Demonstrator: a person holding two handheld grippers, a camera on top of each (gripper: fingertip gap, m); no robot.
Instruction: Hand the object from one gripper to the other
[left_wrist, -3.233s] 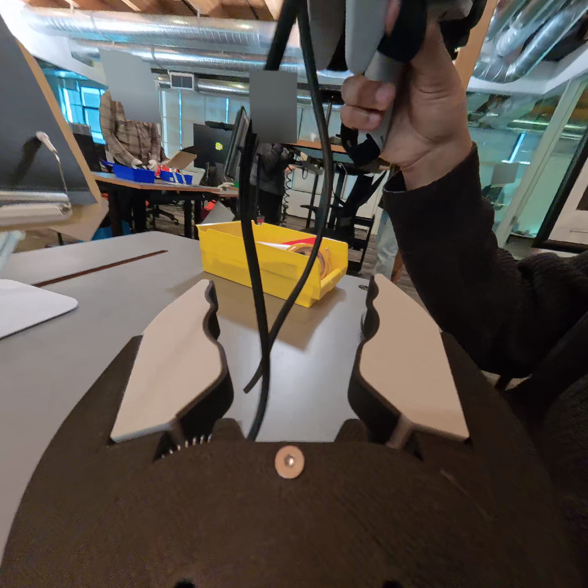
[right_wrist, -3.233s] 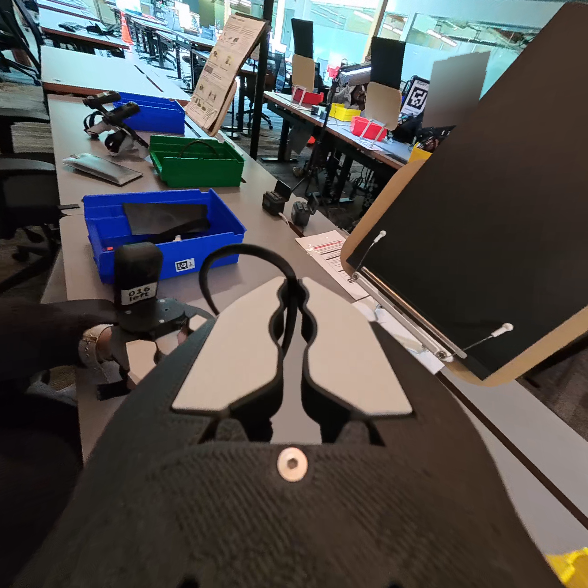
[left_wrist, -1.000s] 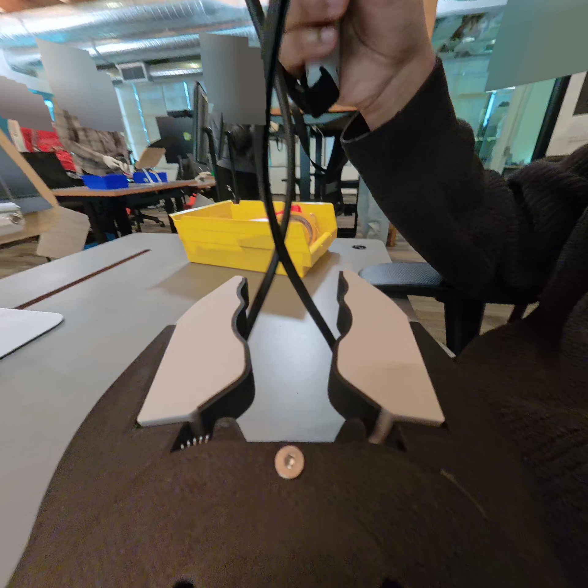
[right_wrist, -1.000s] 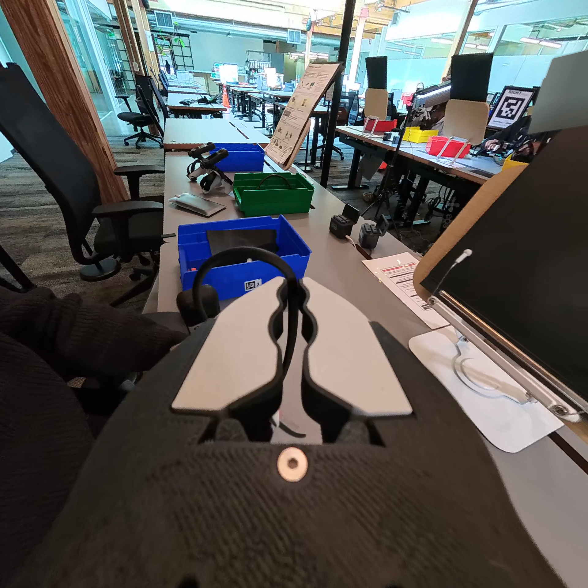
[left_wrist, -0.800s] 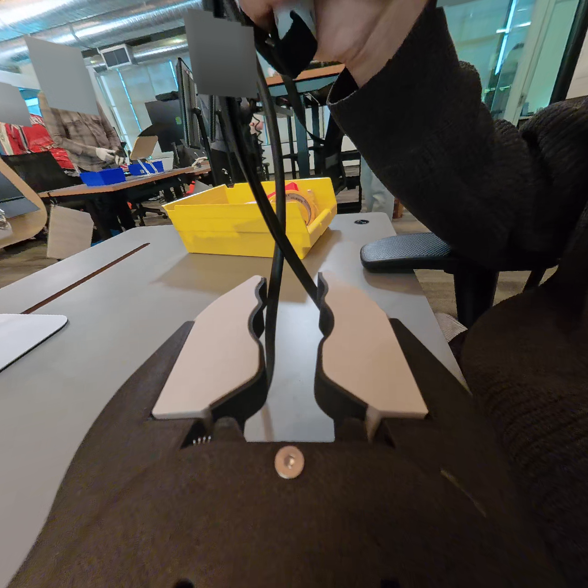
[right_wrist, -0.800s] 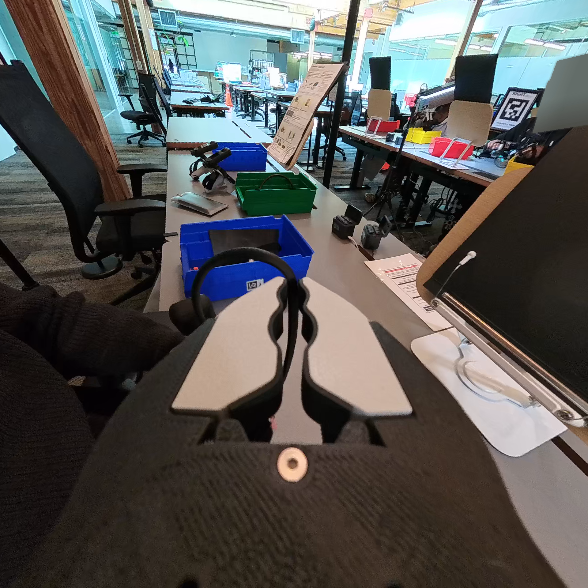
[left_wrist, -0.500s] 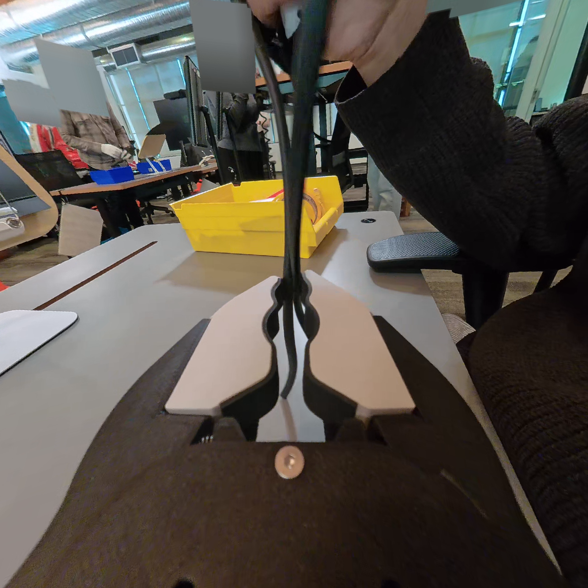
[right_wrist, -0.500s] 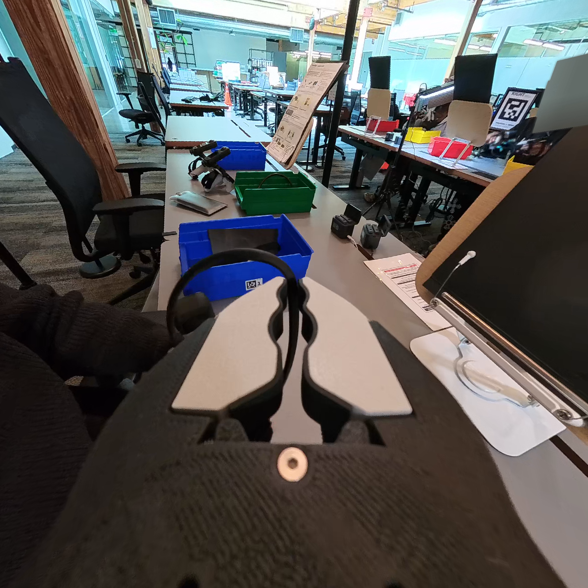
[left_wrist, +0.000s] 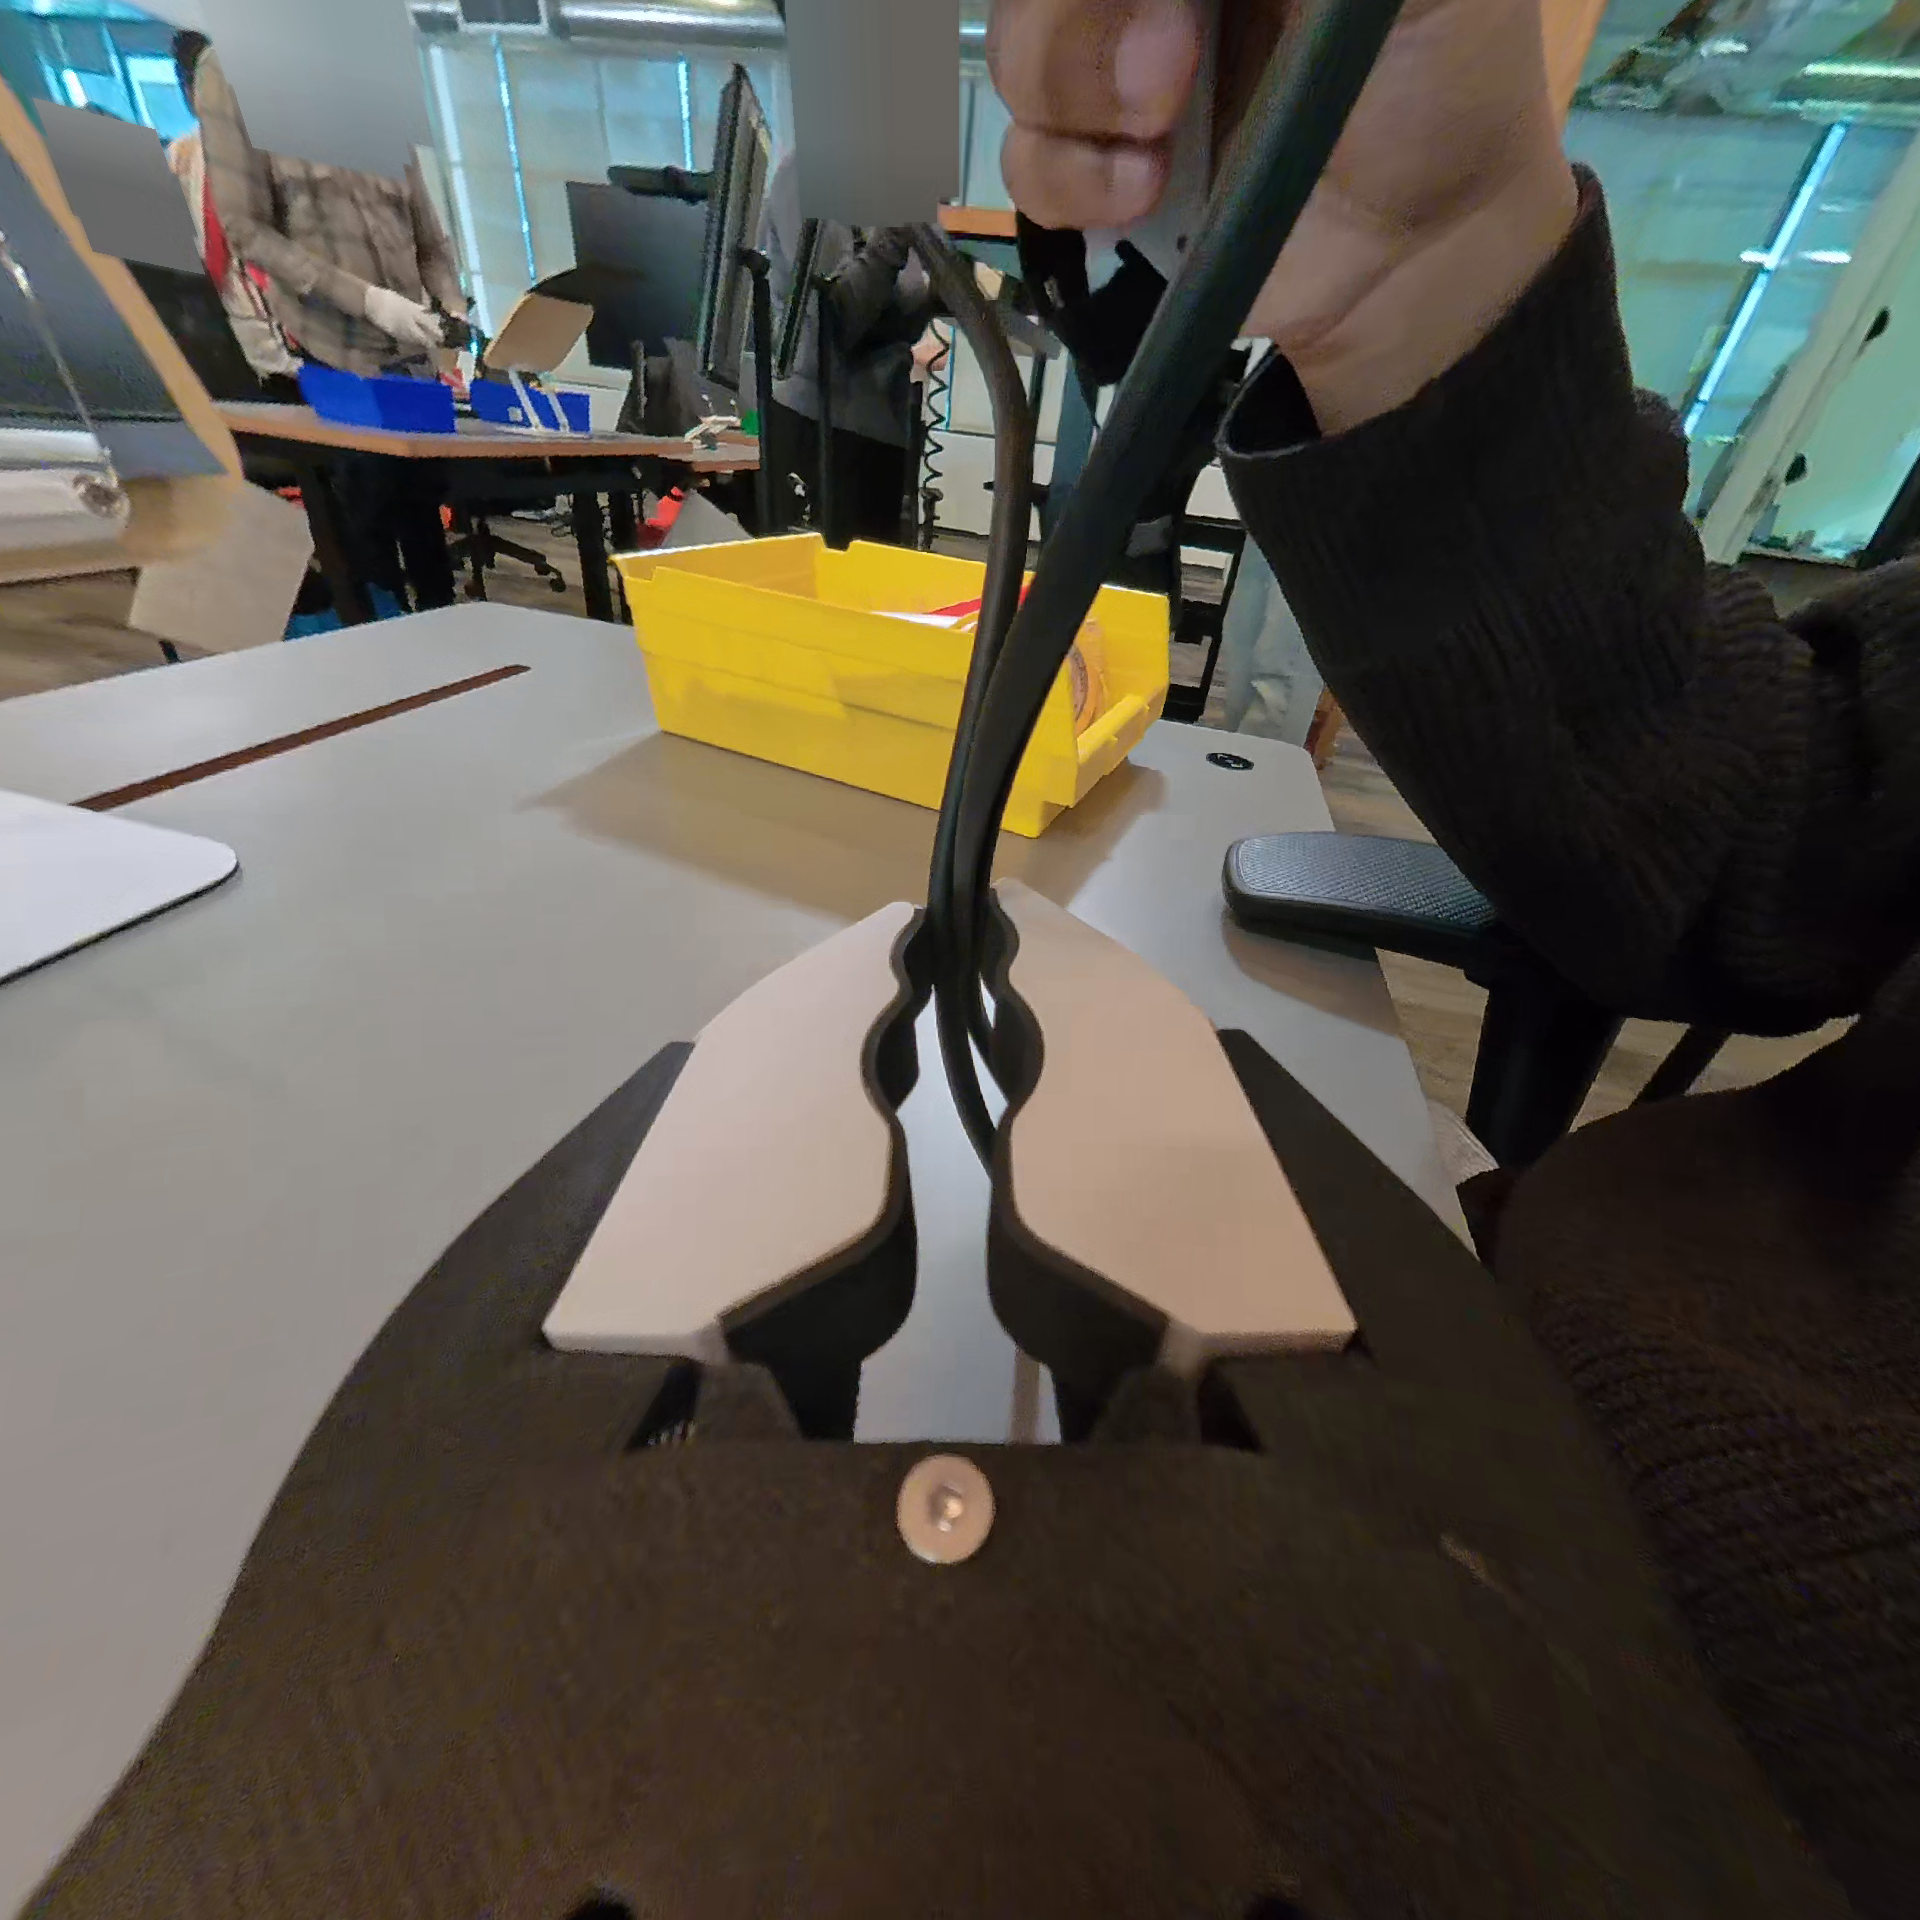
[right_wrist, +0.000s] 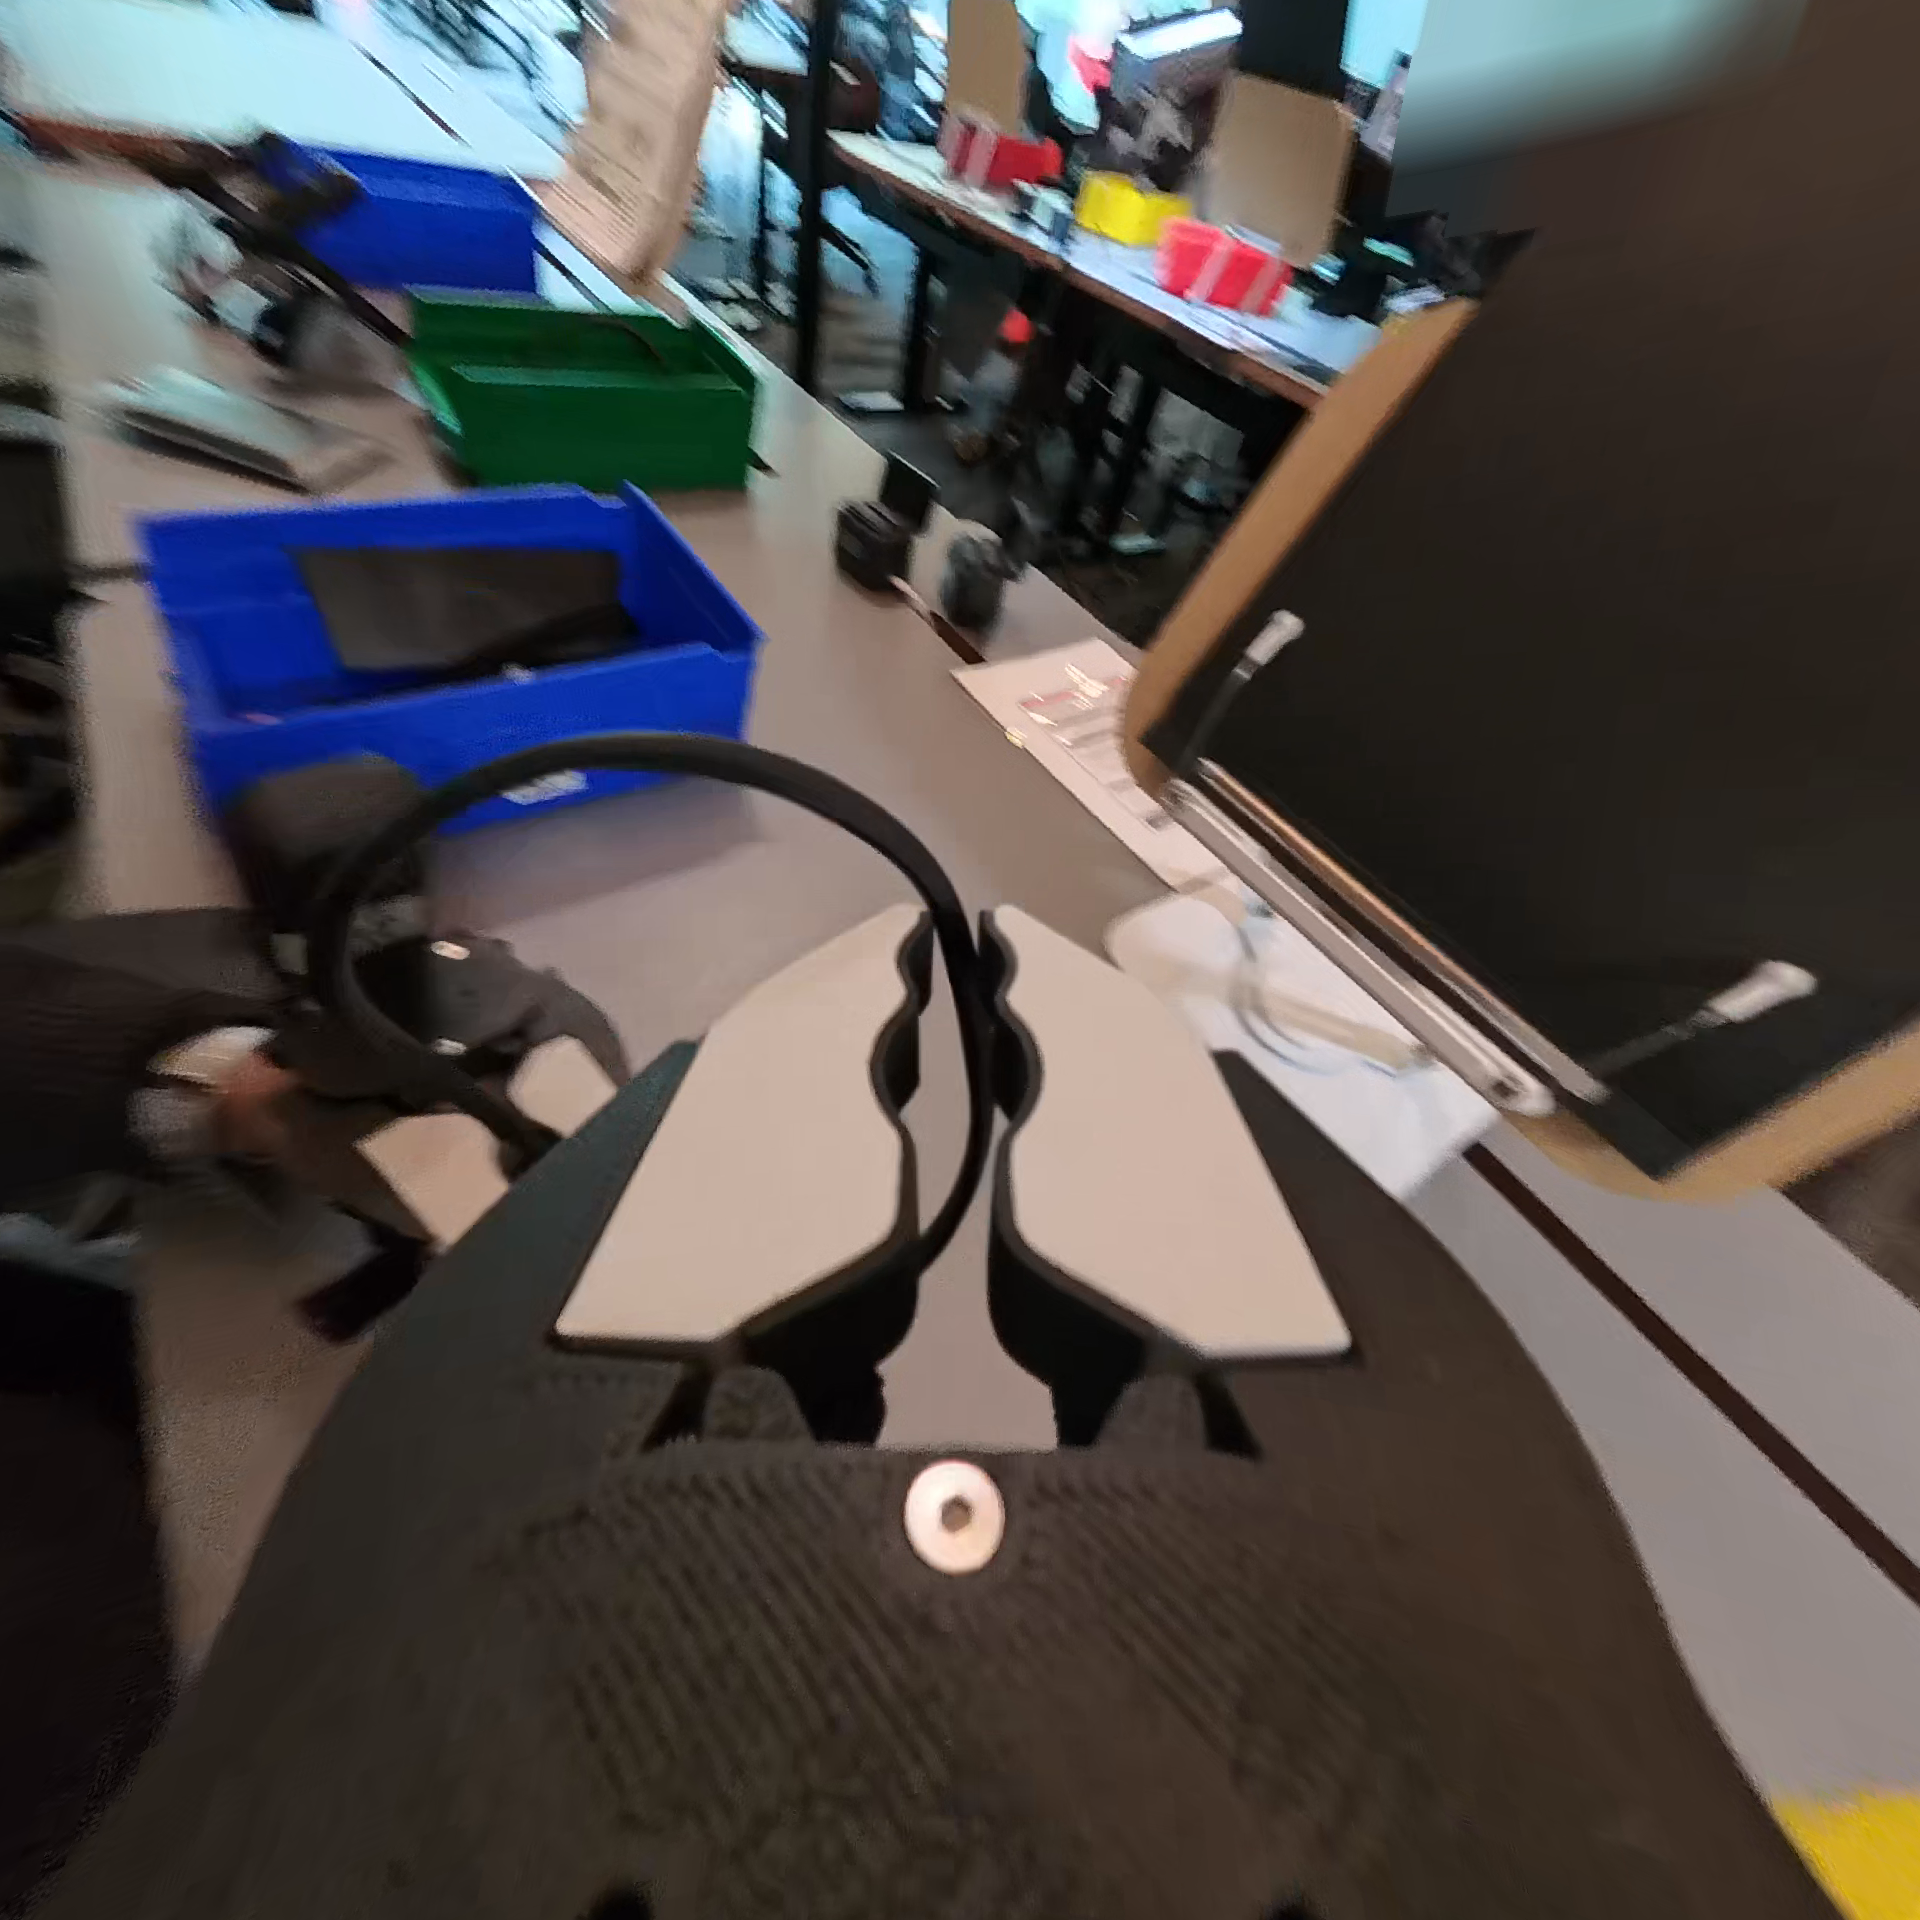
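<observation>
Gripping the black cable at once, both the left gripper and right gripper are clamping it above the table; pulling apart risks yanking it free.

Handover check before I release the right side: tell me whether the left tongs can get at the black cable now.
Yes, it looks so. The left tongs are already shut on the black cable, both strands pinched between the tips with nothing in the way. The right tongs also grip it.
</observation>
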